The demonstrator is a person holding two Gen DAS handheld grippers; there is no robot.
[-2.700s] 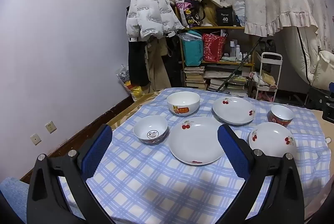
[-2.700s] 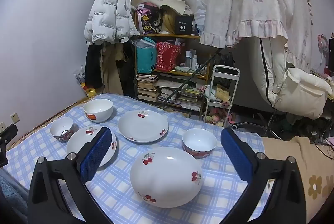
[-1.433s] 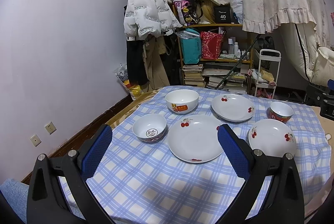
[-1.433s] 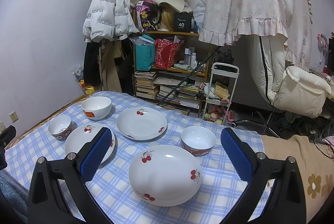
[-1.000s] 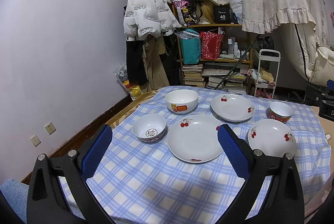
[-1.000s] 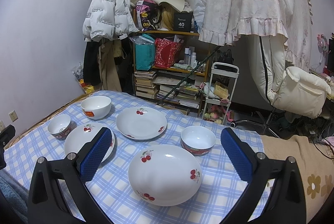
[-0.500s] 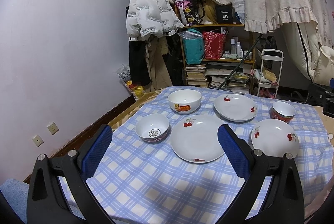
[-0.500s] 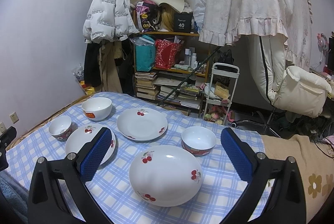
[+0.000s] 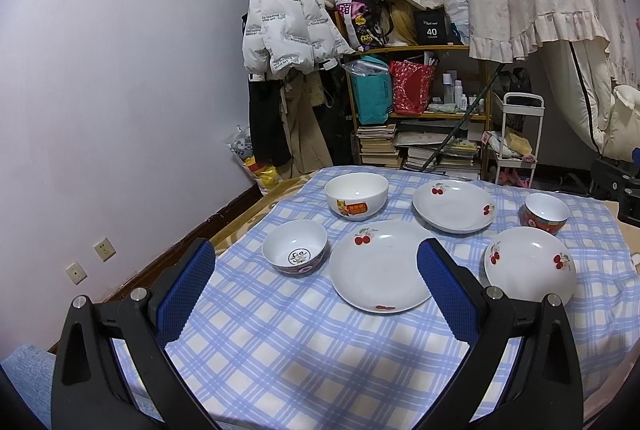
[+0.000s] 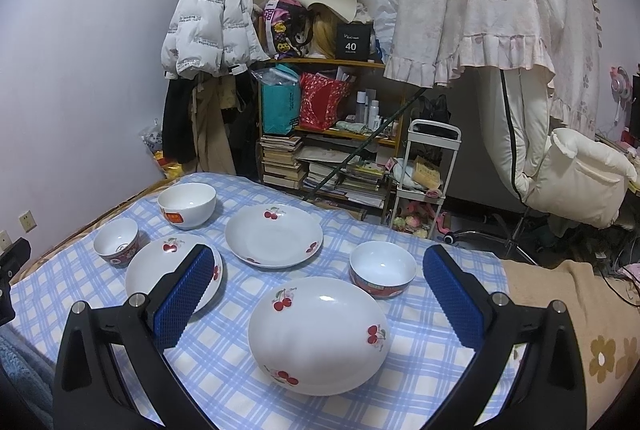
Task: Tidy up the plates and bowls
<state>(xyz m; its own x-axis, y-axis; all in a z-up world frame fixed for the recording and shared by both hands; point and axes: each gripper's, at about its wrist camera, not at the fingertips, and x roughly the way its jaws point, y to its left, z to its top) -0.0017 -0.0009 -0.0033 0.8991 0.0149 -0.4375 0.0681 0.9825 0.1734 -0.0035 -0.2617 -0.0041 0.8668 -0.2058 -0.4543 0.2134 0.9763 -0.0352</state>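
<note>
Both tongs hang above the desk's near edge w/ jaws wide apart, nothing between them: left tongs [image 9: 314, 272], right tongs [image 10: 316, 278]. Desk [image 9: 304, 354] wears a blue-white check cloth.

Six pcs of crockery, all separate, none stacked:
- near-left cherry plate [image 9: 378, 266], just ahead of left tongs
- near-right cherry plate [image 10: 318, 334], directly under right tongs' view
- far cherry plate [image 9: 454, 205], btwn the two far bowls
- small blue-rimmed bowl [image 9: 295, 247], just left of near-left plate
- large white bowl w/ orange label [image 9: 356, 195], far left
- red-banded bowl [image 10: 383, 268], far right, beside near-right plate

Cluttered shelf [image 10: 320, 133] and white puffer jacket [image 9: 286, 29] stand behind.
</note>
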